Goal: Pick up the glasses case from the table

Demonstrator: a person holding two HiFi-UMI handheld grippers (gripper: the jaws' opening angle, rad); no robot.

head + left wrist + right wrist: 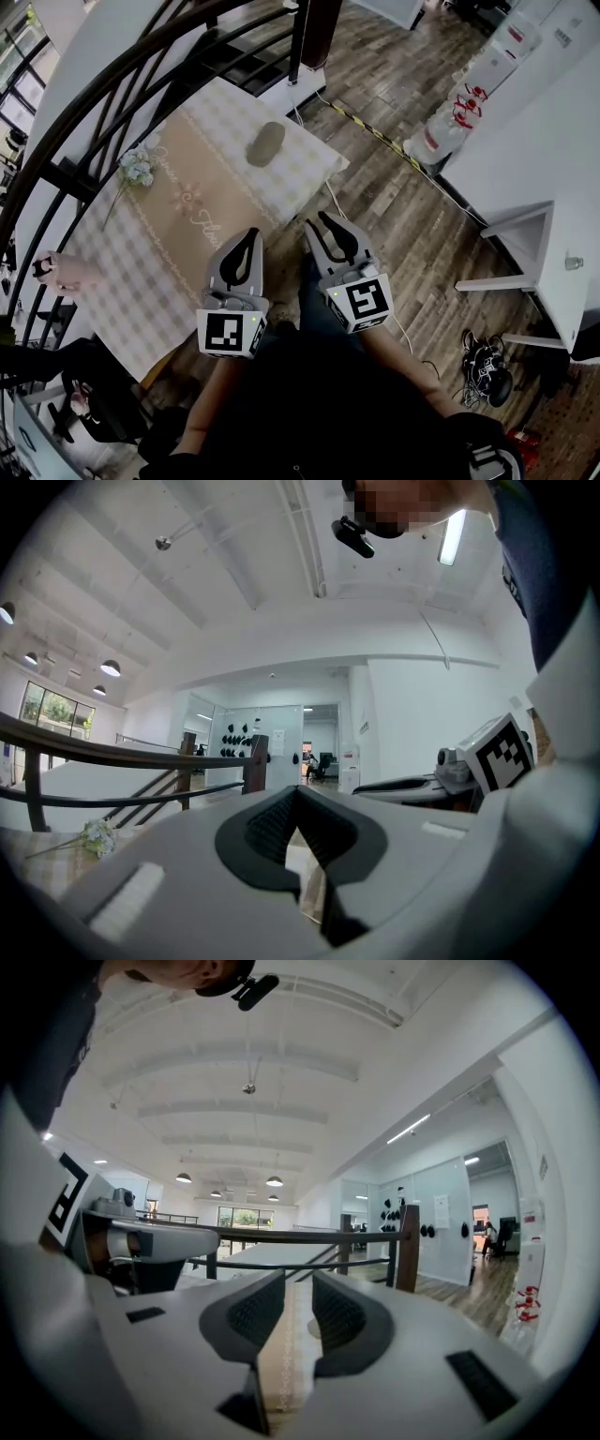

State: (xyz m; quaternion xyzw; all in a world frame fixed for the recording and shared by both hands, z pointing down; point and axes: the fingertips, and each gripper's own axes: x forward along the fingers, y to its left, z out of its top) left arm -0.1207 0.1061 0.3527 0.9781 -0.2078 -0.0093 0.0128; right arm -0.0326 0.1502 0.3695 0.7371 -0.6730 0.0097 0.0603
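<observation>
Evidently nothing is being held yet: the case [265,143] is lying on the table [112,272], well beyond both grippers. The left gripper [251,232] is hovering with its jaws together and the right gripper [315,223] with its jaws slightly apart and empty. Reaching, gripping and lifting are all waiting to be done.

Bright, even indoor light from ceiling lamps [274,1181], a strip light [452,538] and a far window [56,710], soft shadows only; head view dimmer with dark corners, both gripper views fisheye-bent at edges, nearest foreground blurred.
</observation>
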